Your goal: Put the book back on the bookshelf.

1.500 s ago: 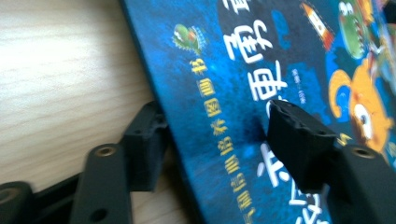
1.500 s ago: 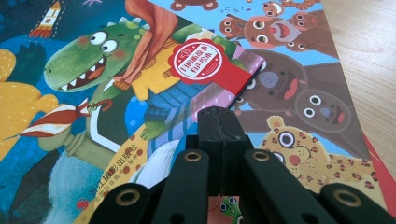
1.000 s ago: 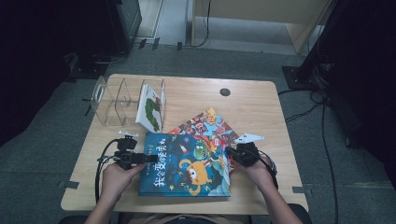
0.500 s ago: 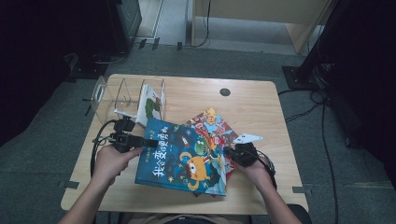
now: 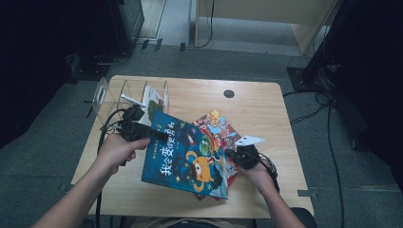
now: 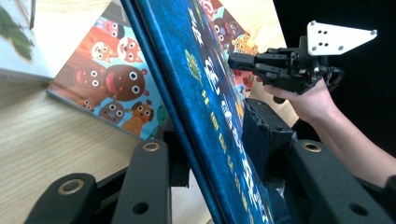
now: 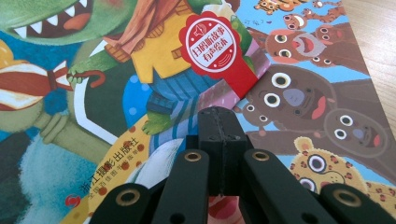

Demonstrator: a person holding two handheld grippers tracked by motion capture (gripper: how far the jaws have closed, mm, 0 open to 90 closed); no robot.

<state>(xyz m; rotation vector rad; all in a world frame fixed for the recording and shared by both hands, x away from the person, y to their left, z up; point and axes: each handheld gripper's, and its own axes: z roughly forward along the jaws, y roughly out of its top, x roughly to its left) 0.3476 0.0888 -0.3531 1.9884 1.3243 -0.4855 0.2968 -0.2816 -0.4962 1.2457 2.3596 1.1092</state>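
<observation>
Left tool (image 5: 159,134) clamps the left edge of a blue picture book (image 5: 190,156), its jaws having just been closing on the cover, and tilts that side up off the table (image 5: 266,104). Right tool (image 5: 228,153), jaws shut together, presses its tip on the book's right side, over a red picture book (image 5: 216,124) underneath. A clear rack (image 5: 121,95) with one book in it stands at ten o'clock. Lifting seems underway; next, the blue book likely needs standing upright and carrying toward the rack.
</observation>
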